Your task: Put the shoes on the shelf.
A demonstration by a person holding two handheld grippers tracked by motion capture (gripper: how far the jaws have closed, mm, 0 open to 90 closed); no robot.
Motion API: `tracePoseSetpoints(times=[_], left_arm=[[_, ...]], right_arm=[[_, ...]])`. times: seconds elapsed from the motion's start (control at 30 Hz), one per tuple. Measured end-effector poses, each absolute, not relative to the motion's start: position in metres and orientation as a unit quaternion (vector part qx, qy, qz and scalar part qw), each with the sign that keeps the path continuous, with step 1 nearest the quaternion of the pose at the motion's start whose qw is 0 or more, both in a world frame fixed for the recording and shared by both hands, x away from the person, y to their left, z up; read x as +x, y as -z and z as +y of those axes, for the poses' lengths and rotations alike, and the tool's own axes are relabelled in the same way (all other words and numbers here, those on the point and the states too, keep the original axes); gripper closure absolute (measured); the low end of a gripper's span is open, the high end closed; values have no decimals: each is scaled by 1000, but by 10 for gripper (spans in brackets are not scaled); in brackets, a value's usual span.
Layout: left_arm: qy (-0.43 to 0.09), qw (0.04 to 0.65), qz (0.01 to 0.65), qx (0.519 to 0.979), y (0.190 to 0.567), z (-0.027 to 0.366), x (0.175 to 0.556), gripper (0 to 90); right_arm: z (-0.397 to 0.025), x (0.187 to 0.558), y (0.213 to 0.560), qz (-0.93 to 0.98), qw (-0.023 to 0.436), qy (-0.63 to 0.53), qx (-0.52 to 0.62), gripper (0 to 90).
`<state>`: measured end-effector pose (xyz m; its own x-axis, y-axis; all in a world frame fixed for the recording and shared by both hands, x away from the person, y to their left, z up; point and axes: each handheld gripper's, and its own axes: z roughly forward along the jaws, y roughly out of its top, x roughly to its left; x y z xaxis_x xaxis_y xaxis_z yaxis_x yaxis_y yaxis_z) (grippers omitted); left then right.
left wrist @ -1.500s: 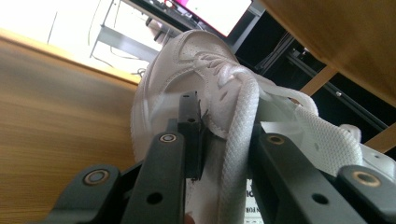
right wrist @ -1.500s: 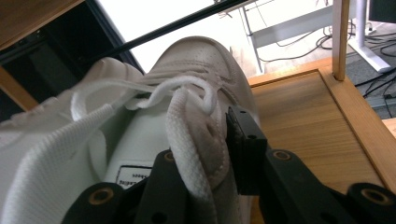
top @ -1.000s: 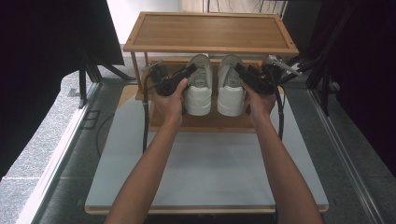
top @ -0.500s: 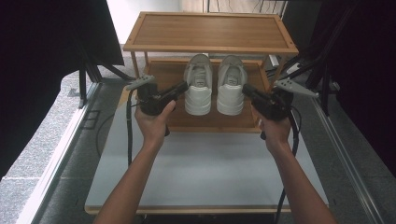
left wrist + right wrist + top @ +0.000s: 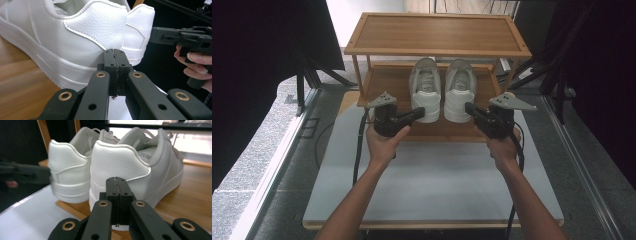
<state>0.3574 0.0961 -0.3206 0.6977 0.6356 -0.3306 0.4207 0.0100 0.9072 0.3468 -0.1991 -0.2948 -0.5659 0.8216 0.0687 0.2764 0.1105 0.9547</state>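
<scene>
- Two white sneakers, the left sneaker (image 5: 425,90) and the right sneaker (image 5: 458,90), stood side by side on the lower shelf (image 5: 387,82) of a wooden shoe rack (image 5: 437,32), heels toward me, at twelve o'clock from my hands.
- I held the left gripper (image 5: 419,113) just off the left heel, pointing toward two o'clock; its jaws were pressed together with nothing between them, as the left gripper view (image 5: 115,53) showed.
- The right gripper (image 5: 469,107) sat near the right heel, pointing toward ten o'clock, its jaws likewise closed flat and empty (image 5: 117,181).
- My judgement: the pair looked placed, so the step was backing off cleanly. I would draw both tools straight toward six o'clock, level, clear of the heel tabs and shelf edge, so neither shoe got nudged.
- Count: two sneakers, two grippers, one rack with two shelves, one white tabletop (image 5: 437,185).
</scene>
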Motion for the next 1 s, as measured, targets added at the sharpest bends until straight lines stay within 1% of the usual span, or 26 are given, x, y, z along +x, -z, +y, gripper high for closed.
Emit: tracePoseSetpoints(times=[0.03,0.1,0.27,0.37,0.43,0.63,0.7,0.83,1.0], left_arm=[[-88,600,377,700,320,94,360,900],[-90,593,381,704,318,88,365,900],[-95,584,382,710,315,81,371,900],[-87,587,383,707,315,82,373,900],[-72,592,382,706,317,86,375,900],[-69,597,388,699,318,88,374,900],[-69,597,389,698,318,87,374,900],[-68,598,388,698,319,88,374,894],[-74,596,388,699,319,88,373,888]], right_arm=[[-199,347,295,701,253,-540,392,895],[-203,349,296,691,219,-554,408,895],[-205,349,298,698,222,-547,405,895],[-205,349,298,701,227,-540,406,894],[-205,349,300,702,231,-536,408,893],[-203,350,299,703,233,-535,407,892],[-201,352,298,704,245,-526,410,888],[-195,359,295,700,252,-515,427,891],[-198,364,296,696,241,-521,431,868]])
